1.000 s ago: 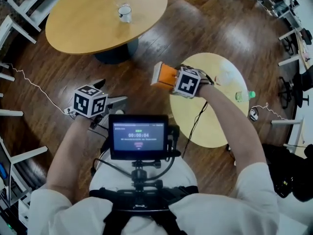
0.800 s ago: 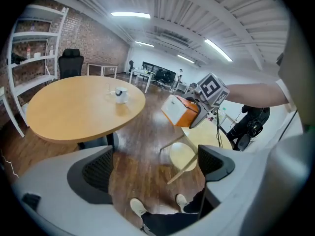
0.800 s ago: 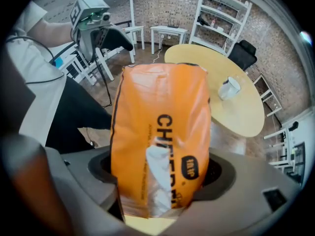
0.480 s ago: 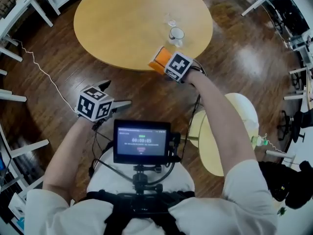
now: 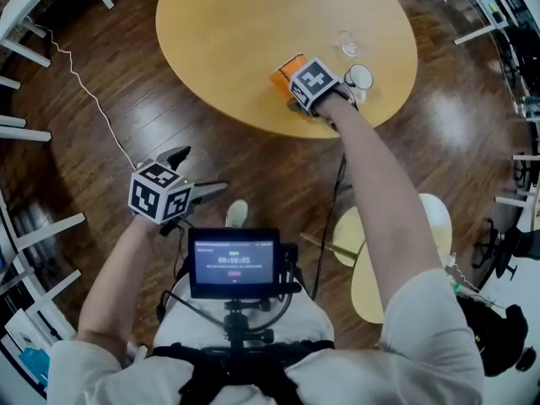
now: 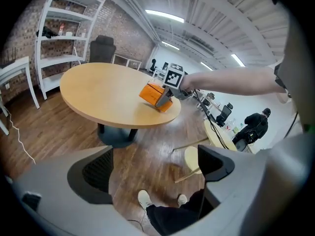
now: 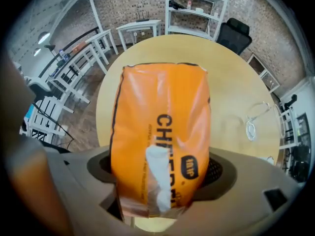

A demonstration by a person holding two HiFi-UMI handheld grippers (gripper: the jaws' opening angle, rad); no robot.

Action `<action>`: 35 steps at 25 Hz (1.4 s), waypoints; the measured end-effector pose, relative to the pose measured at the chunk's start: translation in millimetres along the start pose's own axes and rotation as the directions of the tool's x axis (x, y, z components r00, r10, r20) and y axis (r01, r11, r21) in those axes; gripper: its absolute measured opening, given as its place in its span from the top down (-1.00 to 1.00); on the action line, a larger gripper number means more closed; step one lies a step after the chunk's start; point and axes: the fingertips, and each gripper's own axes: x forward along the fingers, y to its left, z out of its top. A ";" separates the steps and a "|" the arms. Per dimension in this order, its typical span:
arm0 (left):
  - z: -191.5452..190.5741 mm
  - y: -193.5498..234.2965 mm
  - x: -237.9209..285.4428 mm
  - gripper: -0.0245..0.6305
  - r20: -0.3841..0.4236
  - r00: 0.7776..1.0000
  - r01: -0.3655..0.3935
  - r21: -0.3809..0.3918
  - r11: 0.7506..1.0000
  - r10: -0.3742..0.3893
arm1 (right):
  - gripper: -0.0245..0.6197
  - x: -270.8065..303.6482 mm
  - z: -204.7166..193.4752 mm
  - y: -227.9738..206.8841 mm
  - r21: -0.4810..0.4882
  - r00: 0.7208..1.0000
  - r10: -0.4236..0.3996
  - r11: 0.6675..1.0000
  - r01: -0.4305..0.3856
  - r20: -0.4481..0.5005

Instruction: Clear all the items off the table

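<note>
Left claw [image 5: 201, 171] is hovering over the wood floor [image 5: 93, 167], its two jaws standing wide apart and gripping nothing. One round table [image 5: 219, 32] is standing ahead. Right claw [image 5: 291, 87] is pinching one orange snack bag [image 7: 160, 132] above the table's near edge, its jaws having just been easing slightly apart. One clear glass [image 5: 346, 45] and one white mug [image 5: 359, 77] are standing just right of it.

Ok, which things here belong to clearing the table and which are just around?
Job: orange plastic pack in the right gripper, white-rimmed cup, clear drinking glass, round wooden table.
Lying about: white shelving unit, black office chair.
</note>
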 end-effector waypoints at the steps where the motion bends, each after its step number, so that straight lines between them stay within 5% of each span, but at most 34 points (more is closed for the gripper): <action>1: -4.6 -6.2 -1.7 -0.71 0.004 1.000 -0.001 -0.012 1.000 0.001 | -0.43 -0.3 -5.2 4.4 0.012 1.000 -0.001 1.000 0.001 0.012; 9: -0.2 -10.4 27.1 -0.71 -0.016 0.998 0.065 0.005 0.998 -0.064 | -0.72 -23.5 5.0 1.7 0.091 0.962 -0.061 0.995 0.037 0.267; 17: 22.3 -0.4 56.9 -0.70 0.007 0.995 0.103 0.078 0.992 -0.104 | -0.72 -76.9 -24.3 37.9 0.242 0.847 -0.080 0.969 -0.058 0.525; 26: 7.5 -123.3 70.1 -0.69 0.034 0.990 0.123 0.229 0.966 -0.134 | -0.71 -155.9 -211.2 120.5 0.429 0.710 -0.198 0.889 -0.162 0.676; 35: -63.2 -317.3 46.1 -0.69 0.022 0.971 0.215 0.367 0.905 -0.240 | -0.71 -218.4 -472.3 258.1 0.673 0.611 -0.462 0.722 -0.162 0.643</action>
